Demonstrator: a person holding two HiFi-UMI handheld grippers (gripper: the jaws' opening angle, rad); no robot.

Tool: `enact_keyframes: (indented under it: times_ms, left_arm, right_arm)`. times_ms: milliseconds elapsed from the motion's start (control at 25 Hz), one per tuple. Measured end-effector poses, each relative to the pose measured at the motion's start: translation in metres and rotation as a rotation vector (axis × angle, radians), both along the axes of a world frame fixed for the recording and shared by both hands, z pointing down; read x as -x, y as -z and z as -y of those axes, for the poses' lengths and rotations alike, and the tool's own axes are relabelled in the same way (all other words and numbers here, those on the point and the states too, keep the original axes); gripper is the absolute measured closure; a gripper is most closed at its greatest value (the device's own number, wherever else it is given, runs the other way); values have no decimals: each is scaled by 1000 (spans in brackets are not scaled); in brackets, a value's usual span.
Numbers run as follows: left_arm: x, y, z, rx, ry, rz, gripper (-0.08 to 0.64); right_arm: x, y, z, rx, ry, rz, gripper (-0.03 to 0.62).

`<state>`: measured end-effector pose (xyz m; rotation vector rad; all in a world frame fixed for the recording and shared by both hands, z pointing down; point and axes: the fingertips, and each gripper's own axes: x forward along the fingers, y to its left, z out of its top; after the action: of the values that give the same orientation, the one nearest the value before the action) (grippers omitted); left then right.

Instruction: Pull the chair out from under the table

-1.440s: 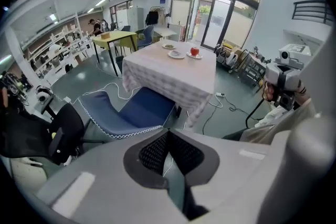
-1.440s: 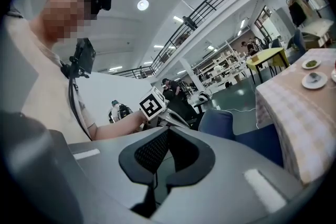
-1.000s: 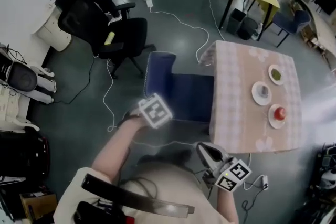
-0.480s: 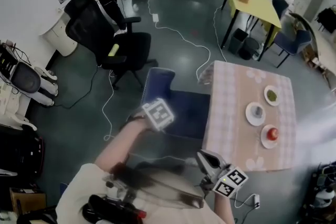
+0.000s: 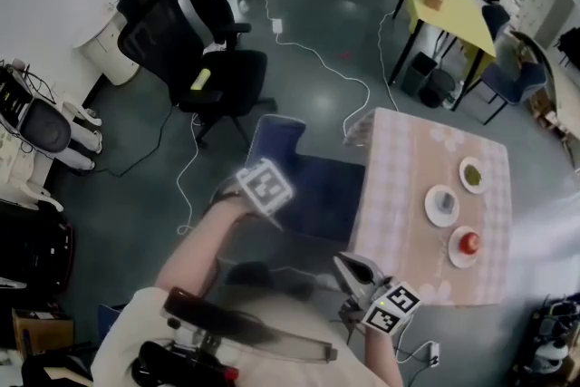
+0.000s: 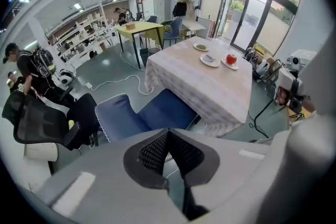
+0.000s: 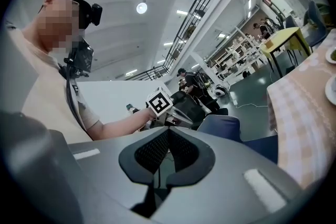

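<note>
Here, square markers point(image 5: 265, 187) on left gripper point(image 6: 167, 135)

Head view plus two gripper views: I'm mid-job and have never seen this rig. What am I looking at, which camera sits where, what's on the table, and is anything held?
There is no robot arm here. A person carries a hand-held gripper in each hand. The head view comes from a camera on the person's head, looking steeply down. The other two cameras ride on the grippers and look along their jaws. The left gripper and the right gripper both have their jaws together with nothing between them, so nothing is held. Ahead stands a blue chair, its seat partly under a table covered with a checked cloth. Three plates sit on it: the far plate holds something green, the middle plate something grey, and the near plate something red and round.
</note>
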<state>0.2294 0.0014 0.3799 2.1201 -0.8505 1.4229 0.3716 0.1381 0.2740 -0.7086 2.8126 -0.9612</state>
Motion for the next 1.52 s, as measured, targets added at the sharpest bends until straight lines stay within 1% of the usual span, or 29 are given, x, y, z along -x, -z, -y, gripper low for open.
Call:
enact_keyframes:
  times_ms: [80, 120, 160, 240, 280, 360, 400, 520, 640, 720, 800, 880, 920, 1080, 1160, 1200, 1280, 1320, 1400, 1480, 1520]
  left_arm:
    - [10, -6, -11, 96, 35, -26, 561]
    - [18, -7, -9, 109, 46, -24, 561]
    - [29, -7, 0, 76, 51, -6, 561]
    - [55, -3, 29, -45, 56, 37, 561]
    - [65, 0, 43, -92, 56, 48, 560]
    - [77, 8, 75, -177, 29, 45, 561]
    - [79, 9, 88, -195, 7, 27, 561]
    - [84, -1, 110, -172, -48, -48, 561]
    - [95, -11, 137, -160, -95, -115, 560]
    - [111, -17, 158, -153, -102, -137, 560]
    - [131, -28, 175, -128, -90, -156, 557]
    - [151, -43, 186, -90, -82, -166, 546]
    - [161, -48, 192, -84, -80, -162, 540]
    - [208, -64, 213, -92, -42, -115, 537]
    - [229, -73, 222, -97, -12, -83, 537]
    - [237, -80, 223, -86, 3, -70, 537]
    - [249, -90, 218, -59, 29, -58, 537]
    - [252, -92, 216, -58, 41, -57, 537]
    - [249, -93, 213, -62, 72, -77, 538]
    - [234, -101, 203, -28, 113, -116, 538]
    - [227, -107, 196, -8, 131, -124, 538]
  right_arm:
    - [10, 0, 5, 4, 14, -2, 578]
    - [16, 1, 6, 7, 20, -4, 578]
    - [23, 1, 6, 12, 27, -10, 578]
    - [40, -1, 6, 15, 48, -29, 578]
    - [49, -2, 10, 10, 51, -42, 578]
    - [64, -3, 24, -6, 25, -64, 578]
    - [71, -3, 33, -8, 0, -71, 578]
    - [93, -12, 64, 17, -87, -92, 578]
    - [119, -29, 100, 67, -149, -132, 578]
    - [141, -36, 123, 98, -158, -169, 578]
    - [165, -44, 142, 125, -155, -204, 578]
    - [187, -53, 157, 154, -160, -221, 578]
    - [197, -57, 163, 168, -163, -224, 578]
    - [228, -66, 170, 196, -165, -253, 578]
    - [233, -68, 172, 198, -170, -272, 578]
    - [233, -70, 171, 200, -173, -280, 578]
    - [232, -76, 166, 212, -174, -286, 578]
    - [230, -80, 163, 221, -172, -284, 578]
    - [221, -90, 157, 240, -165, -279, 578]
    - [205, -101, 147, 264, -154, -277, 578]
    - [198, -105, 142, 274, -148, -274, 578]
